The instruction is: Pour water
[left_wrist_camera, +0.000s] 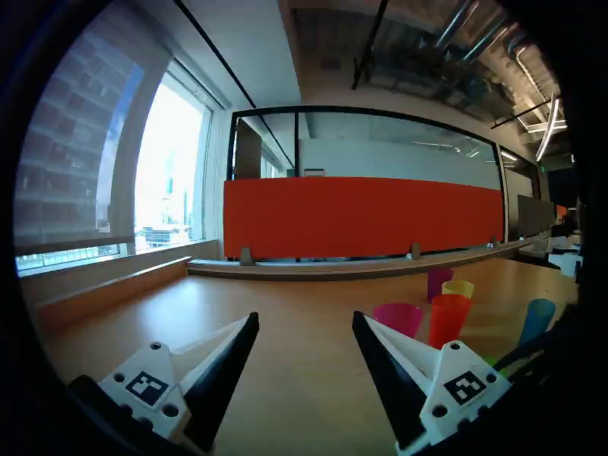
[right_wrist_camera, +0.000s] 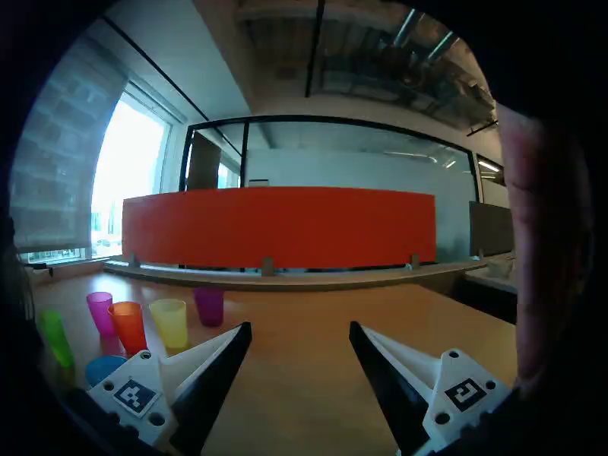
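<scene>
Cups (right_wrist_camera: pixel 169 322) of translucent plastic, tapered, smooth wooden desk (right_wrist_camera: pixel 304 357)

You are working in an open-plan office: a long wooden counter (left_wrist_camera: pixel 304 327) backed by an orange divider screen (left_wrist_camera: pixel 365 216), a glass-walled room (left_wrist_camera: pixel 395 148) behind it, exposed pipes (left_wrist_camera: pixel 463 38) on the ceiling, and tall windows (left_wrist_camera: pixel 171 175) facing city towers.

No word, number or brand can be read anywhere, and the only signs are the black-and-white square code markers (left_wrist_camera: pixel 147 387) on the white finger mounts of the left gripper (left_wrist_camera: pixel 305 318) and the right gripper (right_wrist_camera: pixel 300 327).
</scene>
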